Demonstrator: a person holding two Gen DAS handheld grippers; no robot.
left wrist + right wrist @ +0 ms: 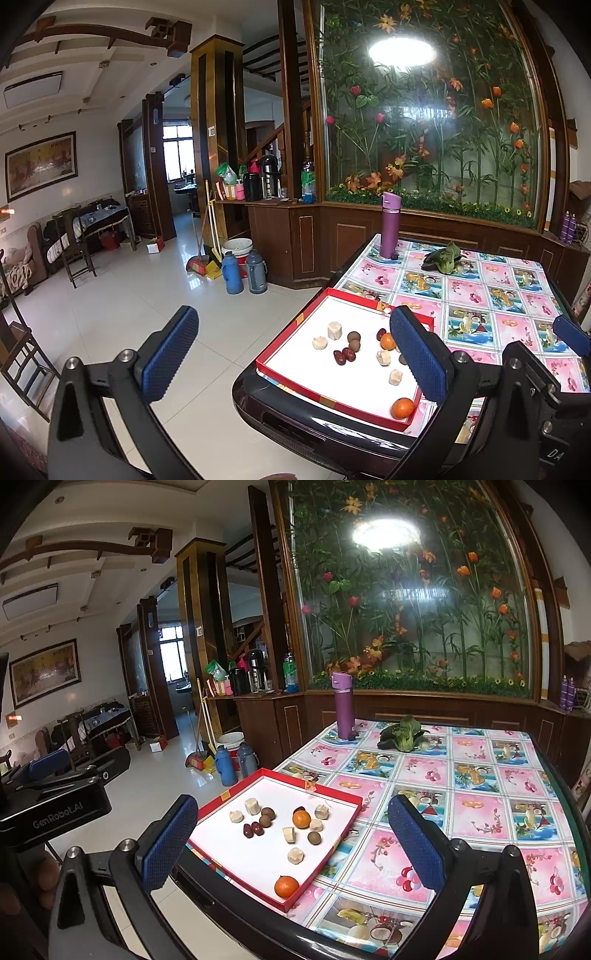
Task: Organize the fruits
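A red-rimmed tray (321,790) with a white floor lies on the table's near left corner. In it are two oranges (301,818) (286,886), a pair of dark red dates (253,829), brown longans (266,816) and several pale cut chunks (252,806). My right gripper (295,838) hangs open before the table edge, nothing between its fingers. My left gripper (295,354) is also open and empty, off the table's left corner, facing the same tray (291,328) with its oranges (402,408). Its right finger hides part of the tray.
A purple bottle (343,705) and a green leafy vegetable (404,733) stand at the far side of the flowered tablecloth (480,805). Two thermos flasks (232,273) stand on the tiled floor to the left. A wooden chair (75,251) is further left.
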